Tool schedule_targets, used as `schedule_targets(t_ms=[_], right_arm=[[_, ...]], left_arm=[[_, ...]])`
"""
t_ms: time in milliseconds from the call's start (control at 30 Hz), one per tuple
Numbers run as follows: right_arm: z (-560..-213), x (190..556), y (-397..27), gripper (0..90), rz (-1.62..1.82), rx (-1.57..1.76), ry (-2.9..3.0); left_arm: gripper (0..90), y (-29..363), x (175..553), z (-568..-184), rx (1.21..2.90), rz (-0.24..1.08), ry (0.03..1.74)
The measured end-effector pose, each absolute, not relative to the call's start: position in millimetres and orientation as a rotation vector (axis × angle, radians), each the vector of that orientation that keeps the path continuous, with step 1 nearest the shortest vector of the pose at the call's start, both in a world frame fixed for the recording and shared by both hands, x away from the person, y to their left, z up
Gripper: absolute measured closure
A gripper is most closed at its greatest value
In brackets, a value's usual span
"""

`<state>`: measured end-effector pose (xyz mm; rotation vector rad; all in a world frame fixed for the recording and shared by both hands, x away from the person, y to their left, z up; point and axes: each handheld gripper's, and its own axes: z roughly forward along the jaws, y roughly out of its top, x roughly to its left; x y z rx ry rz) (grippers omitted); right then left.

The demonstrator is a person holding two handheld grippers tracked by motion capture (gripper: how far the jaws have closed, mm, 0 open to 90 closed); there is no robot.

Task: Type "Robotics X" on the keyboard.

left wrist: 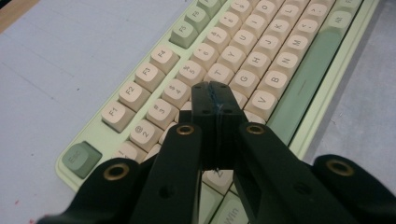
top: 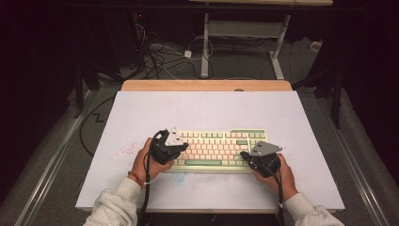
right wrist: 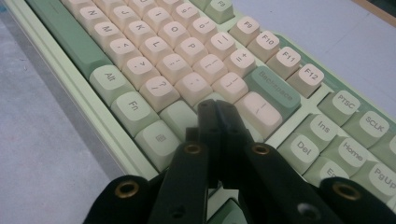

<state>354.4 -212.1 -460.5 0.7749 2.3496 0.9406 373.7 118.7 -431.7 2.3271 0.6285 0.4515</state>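
Observation:
A pale green keyboard with cream keys and a green space bar lies near the front middle of the white table. My left gripper hovers over its left end. In the left gripper view its jaws are pressed together with nothing between them, tips above the letter keys near the number row. My right gripper sits over the keyboard's right end. Its jaws are shut and empty, tips just short of the Backspace key and the cream key beside it.
The white table top has bare room behind and on both sides of the keyboard, with a wooden edge at the back. Faint red specks mark the surface left of the left hand. Cables and a desk frame lie on the floor beyond.

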Motion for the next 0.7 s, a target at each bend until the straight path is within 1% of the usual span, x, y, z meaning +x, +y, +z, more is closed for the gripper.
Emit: schedule_targets(t_ms=[300, 700], right_arm=[[-460.5, 354.4, -211.9, 90.0, 0.939, 0.773, 2.350], [-460.6, 354.4, -212.0, 90.0, 0.939, 0.770, 2.351]], left_arm=[[87.4, 104.7, 388.2, -433.0, 2.359, 0.411, 0.632], [86.9, 91.2, 402.0, -439.4, 2.421, 0.393, 0.632]])
